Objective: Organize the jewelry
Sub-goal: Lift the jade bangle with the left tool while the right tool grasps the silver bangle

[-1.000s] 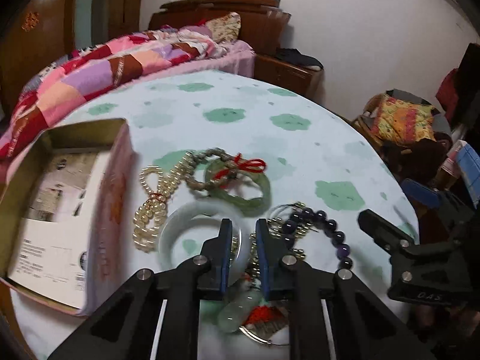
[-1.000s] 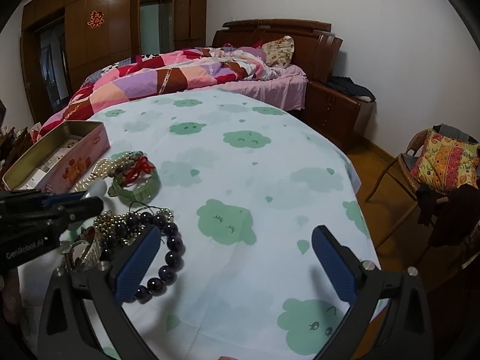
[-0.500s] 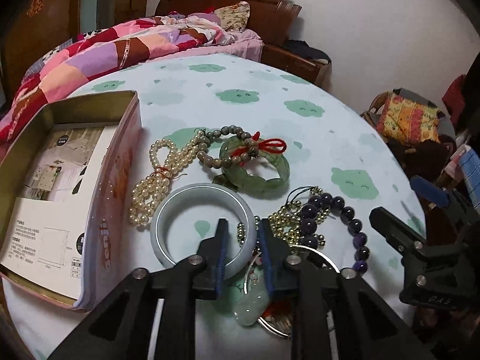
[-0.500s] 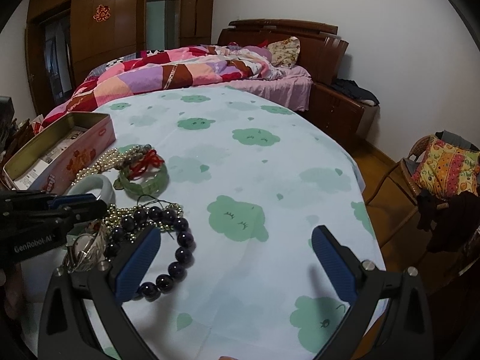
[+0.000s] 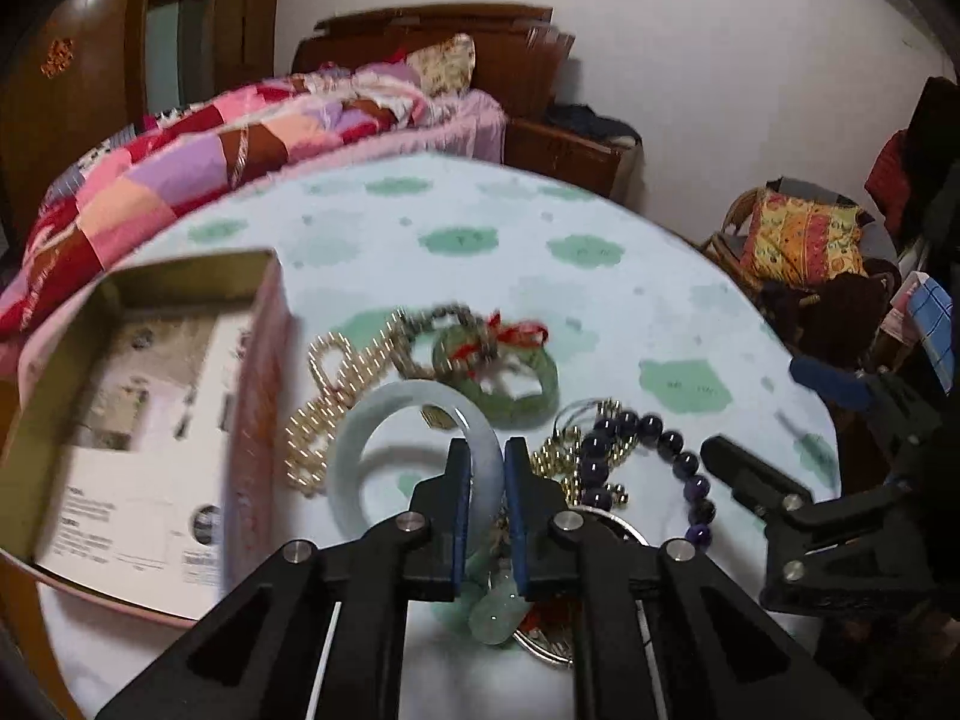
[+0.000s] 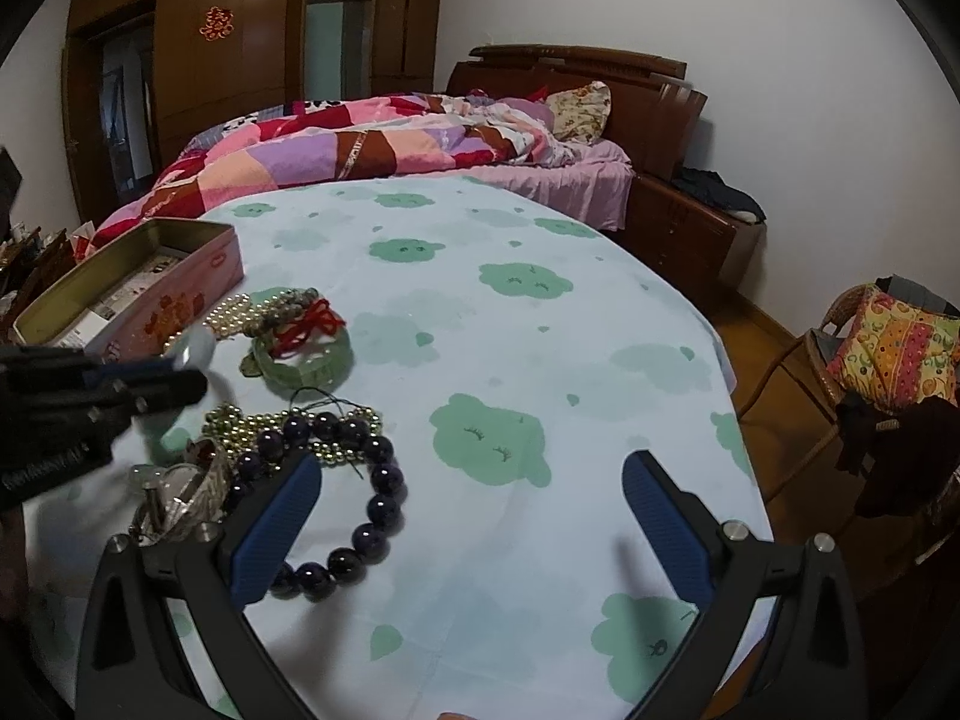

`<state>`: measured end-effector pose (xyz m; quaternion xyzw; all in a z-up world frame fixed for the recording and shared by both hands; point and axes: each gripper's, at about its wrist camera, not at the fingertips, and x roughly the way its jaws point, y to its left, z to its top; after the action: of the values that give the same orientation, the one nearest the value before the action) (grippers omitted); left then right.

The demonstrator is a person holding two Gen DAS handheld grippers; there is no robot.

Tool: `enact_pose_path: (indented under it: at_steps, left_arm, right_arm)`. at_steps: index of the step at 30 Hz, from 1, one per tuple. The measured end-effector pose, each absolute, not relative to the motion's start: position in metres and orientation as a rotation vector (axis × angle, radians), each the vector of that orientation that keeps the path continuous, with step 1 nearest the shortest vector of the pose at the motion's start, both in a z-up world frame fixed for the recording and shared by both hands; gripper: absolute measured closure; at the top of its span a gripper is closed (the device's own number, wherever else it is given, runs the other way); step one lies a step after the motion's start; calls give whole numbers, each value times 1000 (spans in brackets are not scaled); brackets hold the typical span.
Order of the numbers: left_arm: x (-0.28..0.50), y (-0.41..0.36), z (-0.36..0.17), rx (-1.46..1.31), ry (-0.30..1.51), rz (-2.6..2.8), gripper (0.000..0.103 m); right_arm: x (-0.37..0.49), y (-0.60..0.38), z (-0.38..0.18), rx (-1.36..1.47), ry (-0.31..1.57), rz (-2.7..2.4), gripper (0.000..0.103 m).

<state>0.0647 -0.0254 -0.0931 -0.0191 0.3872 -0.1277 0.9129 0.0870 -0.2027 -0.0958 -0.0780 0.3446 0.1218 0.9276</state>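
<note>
A pale jade bangle (image 5: 360,450) stands tipped up off the cloth, its right rim between the blue pads of my left gripper (image 5: 483,480). The jaws are closing and the pads press on that rim. From the right wrist view the left gripper (image 6: 180,375) shows at the left edge with the bangle (image 6: 201,348) at its tip. Left of it stands the open pink tin box (image 5: 258,420). A pearl strand (image 5: 318,414), a green bracelet with red cord (image 5: 528,390) and a purple bead bracelet (image 6: 384,492) lie around. My right gripper (image 6: 471,516) is open, its left finger over the purple beads.
A gold bead chain (image 5: 558,462), a jade pendant (image 5: 498,612) and a metal ring lie heaped under the left gripper. The round table (image 6: 540,360) wears a cloud-print cloth. A bed (image 6: 390,138) stands behind, a cushioned chair (image 6: 888,348) to the right.
The left jaws spread a little, then shut on the bangle's rim. The bangle went from lying flat to tipped up. The right gripper kept still.
</note>
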Motion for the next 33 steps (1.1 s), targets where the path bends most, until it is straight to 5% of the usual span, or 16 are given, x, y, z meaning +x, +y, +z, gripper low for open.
enact_pose_path:
  at_steps: [8,17,33]
  left_arm:
    - [58,-18,-68,-4,703,-235,93]
    - [45,-6,-58,-4,665,-200,93]
    - [39,15,-57,-36,649,-169,93]
  right_arm:
    - [90,-193,-98,-167,748,320,37]
    - [79,-170,-83,-159,736,450,43]
    - [80,-127,-105,-264,911,563,96]
